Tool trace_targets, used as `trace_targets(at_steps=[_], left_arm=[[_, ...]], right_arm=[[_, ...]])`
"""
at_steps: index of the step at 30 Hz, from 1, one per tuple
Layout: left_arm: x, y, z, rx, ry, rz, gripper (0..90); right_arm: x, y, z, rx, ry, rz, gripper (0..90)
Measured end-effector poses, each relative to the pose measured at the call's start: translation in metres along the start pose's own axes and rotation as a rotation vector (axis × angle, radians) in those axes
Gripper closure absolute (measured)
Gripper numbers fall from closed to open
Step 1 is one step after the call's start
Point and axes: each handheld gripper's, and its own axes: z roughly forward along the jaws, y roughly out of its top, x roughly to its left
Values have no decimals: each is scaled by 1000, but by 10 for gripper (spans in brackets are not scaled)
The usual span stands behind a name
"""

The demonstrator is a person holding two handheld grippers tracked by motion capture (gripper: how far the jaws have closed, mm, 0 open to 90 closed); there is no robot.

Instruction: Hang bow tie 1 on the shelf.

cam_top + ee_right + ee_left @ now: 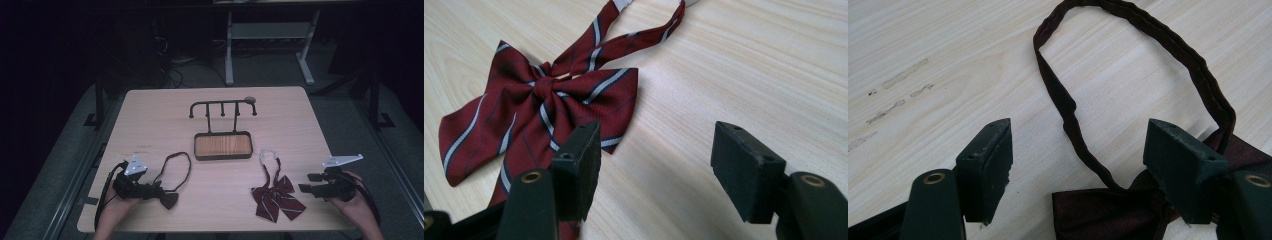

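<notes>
A dark brown bow tie [169, 199] with a long loop strap [176, 165] lies at the table's front left. My left gripper [156, 189] is low over it and open. In the left gripper view the strap [1168, 45] runs between the wide-apart jaws of the left gripper [1080, 135] down to the bow [1108, 215], and no pad presses on it. A red striped bow tie [276, 198] lies at the front right. My right gripper [309, 183] is just right of it and open. In the right gripper view the red bow [544, 95] lies ahead and left of the empty right gripper [658, 135].
A black hook rack [222, 106] rises from a black-rimmed wooden tray [223, 145] at the table's centre. A small round object [249, 99] sits behind the rack. The light wooden table [150, 115] ends near my hands; dark floor and desk legs [229, 55] lie beyond.
</notes>
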Motion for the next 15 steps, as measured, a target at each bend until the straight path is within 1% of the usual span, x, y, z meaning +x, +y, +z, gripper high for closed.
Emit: trace_targets(at_steps=[7, 8, 11, 13, 15], left_arm=[[0, 0, -1, -4, 2, 16, 281], [-1, 0, -2, -5, 1, 16, 281], [0, 0, -2, -5, 4, 21, 279], [0, -1, -2, -9, 5, 14, 279], [1, -1, -2, -8, 4, 13, 277]], right_arm=[[2, 2, 0, -12, -3, -15, 367], [3, 3, 1, -10, -4, -8, 367], [6, 5, 2, -12, -8, -22, 368], [7, 6, 2, -17, -5, -25, 368], [11, 9, 2, -14, -5, -20, 373]])
